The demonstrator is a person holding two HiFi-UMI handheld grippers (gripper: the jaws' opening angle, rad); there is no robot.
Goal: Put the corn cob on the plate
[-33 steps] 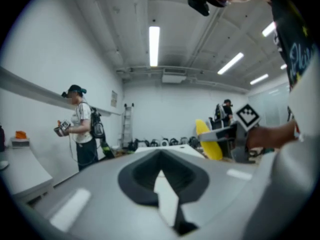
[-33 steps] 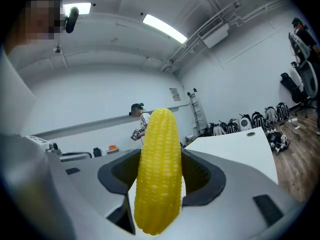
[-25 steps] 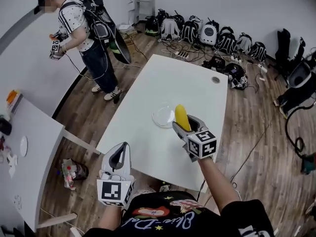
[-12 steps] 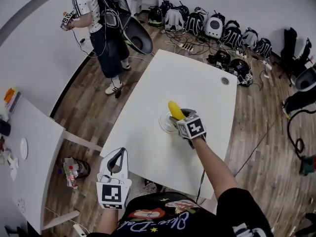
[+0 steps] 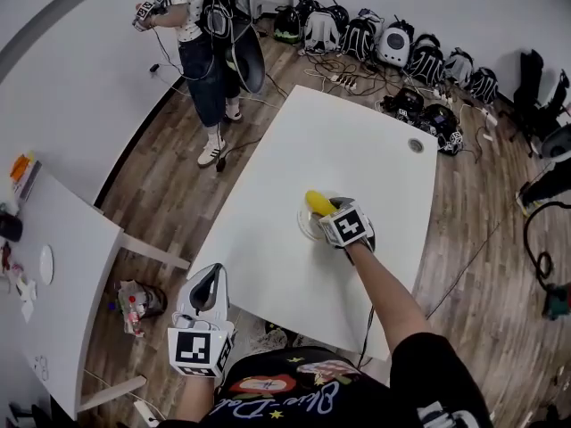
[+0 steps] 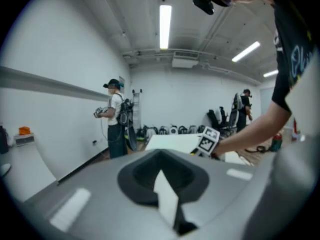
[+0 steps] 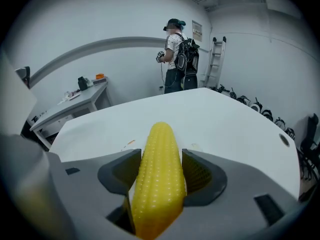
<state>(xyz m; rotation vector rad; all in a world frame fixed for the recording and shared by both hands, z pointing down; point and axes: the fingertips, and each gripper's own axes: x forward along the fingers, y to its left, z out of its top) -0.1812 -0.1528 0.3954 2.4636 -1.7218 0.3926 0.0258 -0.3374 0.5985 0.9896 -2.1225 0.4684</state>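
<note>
Lab/test room: bare white worktop, row of backpacks and cables along wall, strip lights.

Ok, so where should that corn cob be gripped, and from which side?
Grip the corn cob across its thick middle, from the butt end, a jaw on each long side, as the right gripper holds it. It tapers toward the tip, so a hold there would likely slip.

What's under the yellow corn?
A clear round plate on the white table lies under the yellow corn cob. The right hand-held gripper covers part of the plate, so whether they touch is hidden.
</note>
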